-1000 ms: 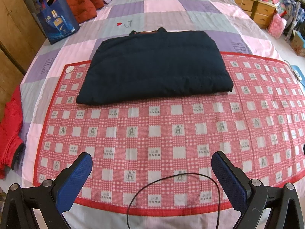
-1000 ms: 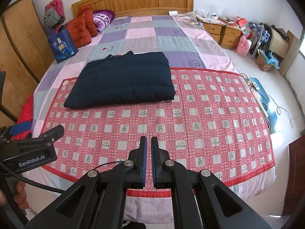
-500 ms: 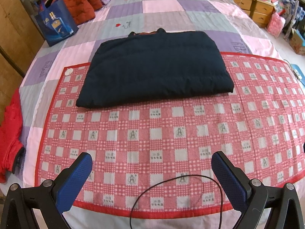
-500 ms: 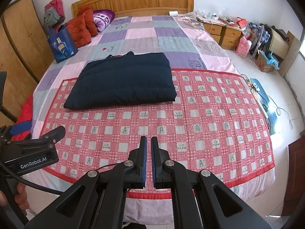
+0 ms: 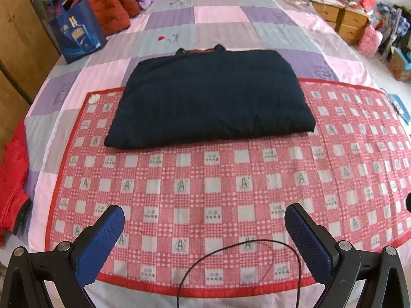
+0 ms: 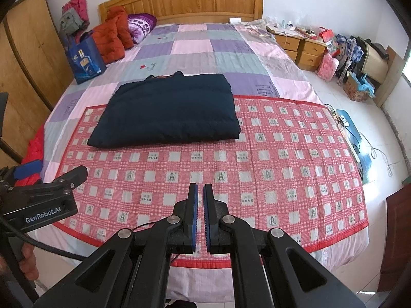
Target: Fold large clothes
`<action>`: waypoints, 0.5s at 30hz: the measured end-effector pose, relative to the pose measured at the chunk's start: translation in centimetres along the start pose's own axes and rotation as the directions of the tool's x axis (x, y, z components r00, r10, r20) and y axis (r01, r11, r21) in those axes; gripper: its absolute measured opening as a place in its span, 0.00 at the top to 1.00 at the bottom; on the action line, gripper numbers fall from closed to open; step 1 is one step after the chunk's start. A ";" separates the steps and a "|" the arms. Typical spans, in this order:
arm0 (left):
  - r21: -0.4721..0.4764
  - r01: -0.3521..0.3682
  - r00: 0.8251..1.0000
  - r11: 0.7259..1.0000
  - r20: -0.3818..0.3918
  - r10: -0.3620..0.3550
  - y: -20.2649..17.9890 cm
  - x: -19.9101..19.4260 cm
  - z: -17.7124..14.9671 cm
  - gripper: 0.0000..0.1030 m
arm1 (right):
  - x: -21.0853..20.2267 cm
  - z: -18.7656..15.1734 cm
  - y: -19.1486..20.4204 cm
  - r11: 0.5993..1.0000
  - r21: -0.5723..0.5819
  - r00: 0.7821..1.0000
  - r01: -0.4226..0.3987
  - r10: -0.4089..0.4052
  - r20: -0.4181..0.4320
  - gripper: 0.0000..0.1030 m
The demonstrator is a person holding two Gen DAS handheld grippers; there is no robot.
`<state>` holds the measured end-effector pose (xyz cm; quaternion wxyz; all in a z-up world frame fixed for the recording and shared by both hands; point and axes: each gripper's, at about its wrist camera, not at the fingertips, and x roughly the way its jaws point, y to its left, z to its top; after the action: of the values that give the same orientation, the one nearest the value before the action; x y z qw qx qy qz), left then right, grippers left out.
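Bed (image 6: pixel 195 48) carries the navy jacket (image 5: pixel 210 97) folded at the red mat's (image 5: pixel 231 187) far-left edge; folding looks done. Left gripper (image 5: pixel 204 228) gapes empty; right gripper (image 6: pixel 199 200) nearly closed, empty.

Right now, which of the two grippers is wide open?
The left gripper: its blue fingers stand far apart. The right gripper has its fingers nearly touching, holding nothing.
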<state>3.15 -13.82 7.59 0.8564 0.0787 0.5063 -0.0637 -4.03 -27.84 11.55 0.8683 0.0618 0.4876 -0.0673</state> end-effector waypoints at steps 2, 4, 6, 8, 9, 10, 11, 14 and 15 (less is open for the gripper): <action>0.004 0.004 1.000 1.000 0.003 -0.004 0.1 -0.1 -0.1 0.00 | 0.0 0.0 0.1 1.000 -0.003 1.000 -0.001 0.001 0.000 0.95; 0.001 0.012 1.000 1.000 -0.003 -0.012 0.0 -0.1 -0.1 0.00 | -0.1 0.0 0.0 1.000 -0.005 1.000 -0.002 0.002 0.000 0.95; 0.000 0.015 1.000 1.000 -0.005 -0.015 0.2 -0.2 -0.1 0.00 | -0.1 0.1 0.0 1.000 -0.010 1.000 -0.002 0.002 0.001 0.95; -0.004 0.009 1.000 1.000 -0.005 -0.009 0.3 -0.1 -0.1 0.00 | -0.2 0.1 0.2 1.000 -0.010 1.000 -0.002 0.002 0.001 0.95; -0.005 0.008 1.000 1.000 -0.006 -0.008 0.4 -0.1 -0.2 0.00 | -0.1 0.1 0.3 1.000 -0.009 1.000 -0.001 0.001 0.001 0.95; -0.006 0.004 1.000 1.000 -0.008 -0.004 0.5 0.0 -0.2 0.00 | -0.1 0.1 0.3 1.000 -0.008 1.000 0.000 0.000 0.000 0.95; -0.006 0.001 1.000 1.000 -0.008 -0.001 0.5 0.0 -0.2 0.00 | -0.1 0.2 0.2 1.000 -0.007 1.000 -0.001 0.001 0.000 0.95; -0.011 -0.007 1.000 1.000 -0.009 0.006 0.7 0.1 -0.2 0.00 | -0.2 0.2 0.5 1.000 -0.009 1.000 0.000 0.000 0.002 0.95; -0.011 -0.004 1.000 1.000 -0.010 0.004 0.7 0.2 -0.1 0.00 | -0.2 0.2 0.5 1.000 -0.009 1.000 -0.001 0.001 0.003 0.95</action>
<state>3.23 -13.08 7.43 0.8543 0.0752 0.5109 -0.0586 -3.88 -27.38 11.88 0.8692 0.0580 0.4868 -0.0646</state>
